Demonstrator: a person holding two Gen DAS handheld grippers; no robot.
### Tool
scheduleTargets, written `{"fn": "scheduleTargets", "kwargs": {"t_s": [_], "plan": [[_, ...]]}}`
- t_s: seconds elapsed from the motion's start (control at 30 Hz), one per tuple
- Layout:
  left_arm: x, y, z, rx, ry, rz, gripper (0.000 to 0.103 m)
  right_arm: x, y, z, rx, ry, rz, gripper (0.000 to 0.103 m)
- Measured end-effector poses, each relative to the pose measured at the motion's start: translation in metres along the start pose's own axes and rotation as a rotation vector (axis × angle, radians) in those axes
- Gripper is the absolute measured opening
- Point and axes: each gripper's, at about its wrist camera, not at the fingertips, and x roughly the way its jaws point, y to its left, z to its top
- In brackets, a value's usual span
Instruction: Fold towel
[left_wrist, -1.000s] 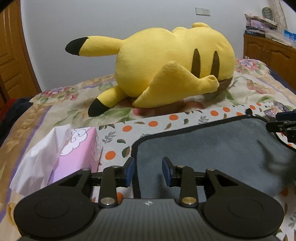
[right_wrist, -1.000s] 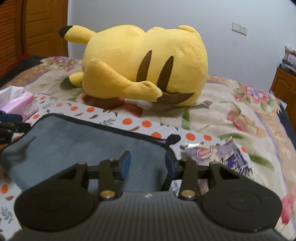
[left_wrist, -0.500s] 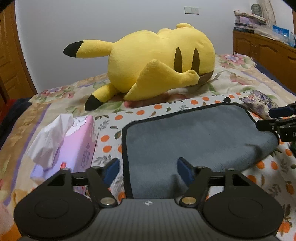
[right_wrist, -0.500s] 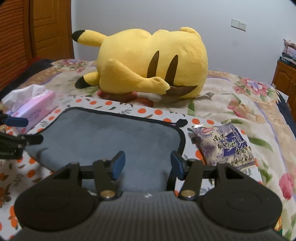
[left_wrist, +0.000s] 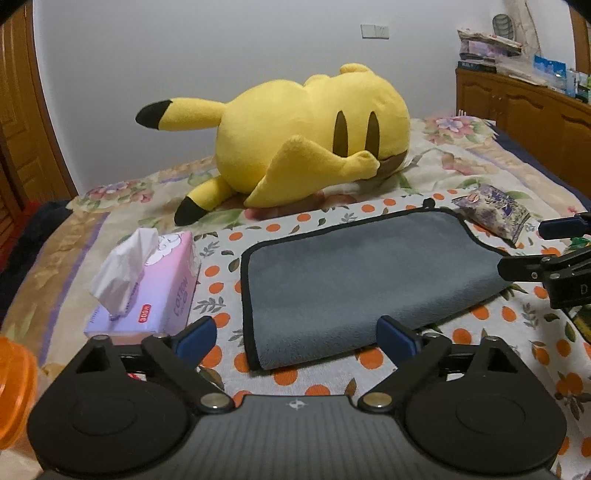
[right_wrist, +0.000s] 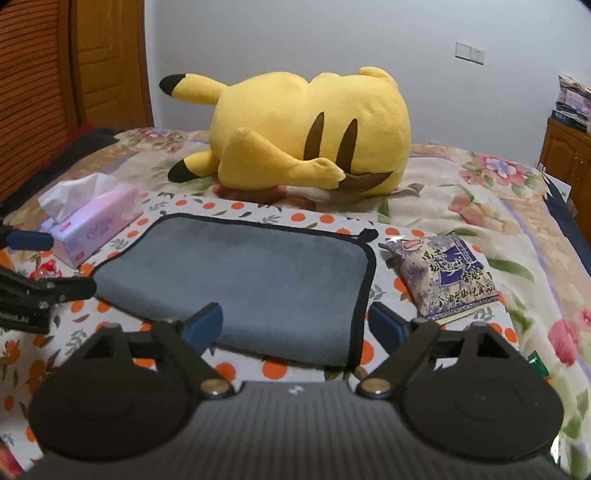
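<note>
A grey towel with black edging (left_wrist: 354, 280) lies folded in half on an orange-dotted cloth on the bed; it also shows in the right wrist view (right_wrist: 243, 280). Its folded edge faces me. My left gripper (left_wrist: 295, 338) is open and empty, raised just in front of the towel's near left corner. My right gripper (right_wrist: 293, 325) is open and empty, just in front of the towel's near right corner. Each gripper shows at the side edge of the other's view.
A big yellow plush toy (left_wrist: 303, 144) lies behind the towel. A pink tissue box (left_wrist: 147, 284) sits to the towel's left. A purple snack bag (right_wrist: 443, 277) lies to its right. An orange object (left_wrist: 14, 384) is at my far left. Wooden cabinets (left_wrist: 524, 110) stand right.
Both grippers opened wide and pulled back and up from the towel's far edge. The towel now lies folded, released, on the dotted cloth.
</note>
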Motion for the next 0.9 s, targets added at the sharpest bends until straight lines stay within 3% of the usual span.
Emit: {"fn": "scheduleTargets", "kwargs": {"t_s": [0.17, 0.9], "plan": [[-0.015, -0.004, -0.003, 0.006, -0.005, -0.001, 0.1, -0.012, 0.001, -0.002, 0.015, -0.012, -0.006, 0.103], [-0.078, -0.024, -0.008, 0.01, -0.034, 0.03, 0.103, -0.08, 0.002, -0.009, 0.025, -0.073, -0.045, 0.103]]}}
